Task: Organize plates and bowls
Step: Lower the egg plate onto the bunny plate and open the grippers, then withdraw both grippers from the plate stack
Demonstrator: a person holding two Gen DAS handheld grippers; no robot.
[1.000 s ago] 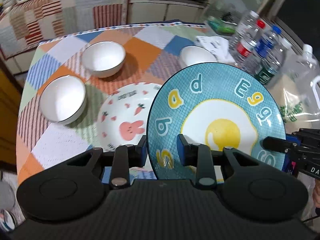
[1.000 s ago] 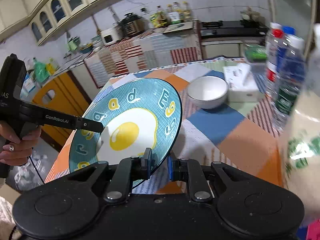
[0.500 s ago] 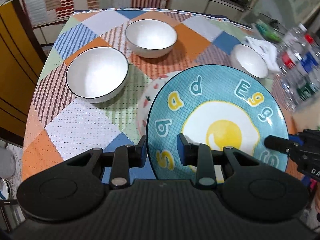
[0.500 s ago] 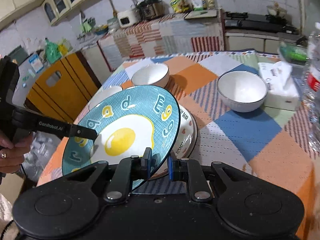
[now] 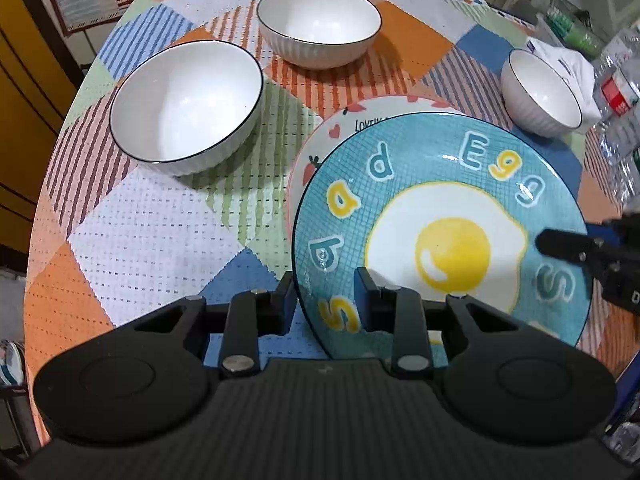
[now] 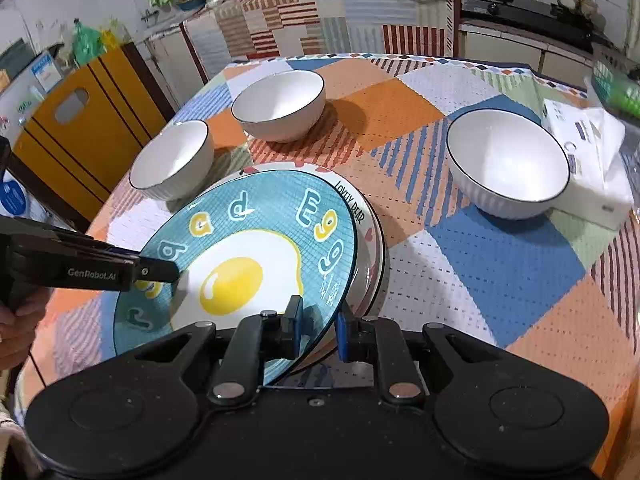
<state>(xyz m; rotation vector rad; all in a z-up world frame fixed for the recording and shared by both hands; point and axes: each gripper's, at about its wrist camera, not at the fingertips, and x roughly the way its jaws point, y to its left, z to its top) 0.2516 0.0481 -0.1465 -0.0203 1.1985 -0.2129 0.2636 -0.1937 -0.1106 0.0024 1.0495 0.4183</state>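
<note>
Moved: my egg plate (image 5: 440, 216) has come down, now low over the white carrot plate (image 5: 372, 114) on the desk (image 5: 152, 240). Left gripper (image 5: 326, 300): jaws clamped on its near rim. Right gripper (image 6: 318, 330): jaws clamped on the opposite rim. Three white bowls (image 6: 506, 160) stand around, apart.

table (image 6: 500, 280): we've got a loud patchwork cloth covering it
tissue pack (image 6: 592, 160): far right edge
yellow cabinet (image 6: 80, 120): off left, we think
</note>
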